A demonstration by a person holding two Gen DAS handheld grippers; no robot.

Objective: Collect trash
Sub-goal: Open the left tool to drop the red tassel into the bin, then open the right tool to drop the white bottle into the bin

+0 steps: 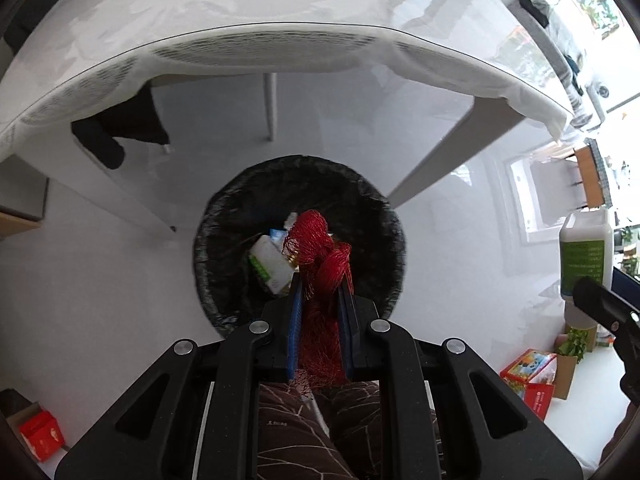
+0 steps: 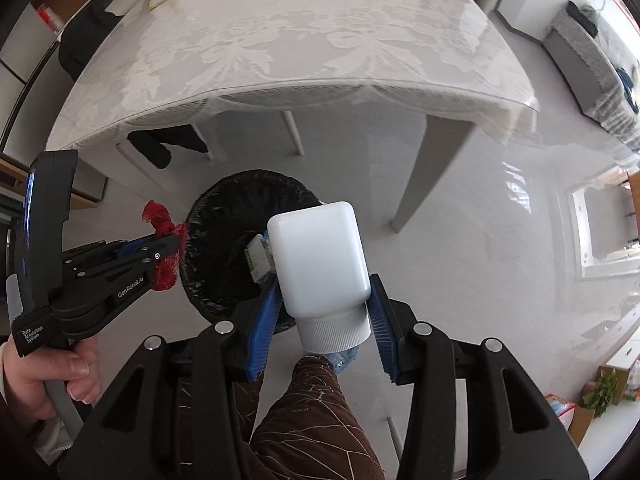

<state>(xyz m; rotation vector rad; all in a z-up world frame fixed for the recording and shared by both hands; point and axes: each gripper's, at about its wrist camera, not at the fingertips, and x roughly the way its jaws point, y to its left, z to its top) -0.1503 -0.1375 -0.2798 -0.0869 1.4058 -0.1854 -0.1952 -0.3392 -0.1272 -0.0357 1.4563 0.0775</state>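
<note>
Nearest, at 6 o'clock in both wrist views: patterned leg (image 2: 312, 420), planted just behind the bin, so both loads can hang over it without a reach.

At 6 o'clock in the left view, left gripper (image 1: 320, 292): pressed nearly together, pinching a red net (image 1: 320, 248) between blue pads. Gripped at mid-length, so loose mesh spills out ahead and behind. Aimed steeply down, front bunch dangling over the bin mouth, probably so as to drop straight in on release. In the right view, at 9 o'clock, same gripper (image 2: 170, 246) seen side-on, handle wrapped by a hand (image 2: 44, 376). From there the net looks level with the bin's 9 o'clock rim rather than over centre.

At 6 o'clock in the right view, right gripper (image 2: 324, 304): half spread, clamping a white bottle (image 2: 320, 256) at the shoulder, just above the cap. Cap toward the camera, base pointing down at the bin. Held at the narrow end, likely because the body is too broad for a sure hold.

Beyond, dead centre: black-lined bin (image 1: 224, 216) on the floor, mouth open, a carton (image 1: 270, 264) and other scraps lying at the bottom. Both pieces of trash above it, neither inside yet.

Farther, at 12 o'clock: table (image 2: 304, 40) under a lace cloth, near edge just past the bin. A few more items at its far end, too small to name, perhaps the next round.
</note>
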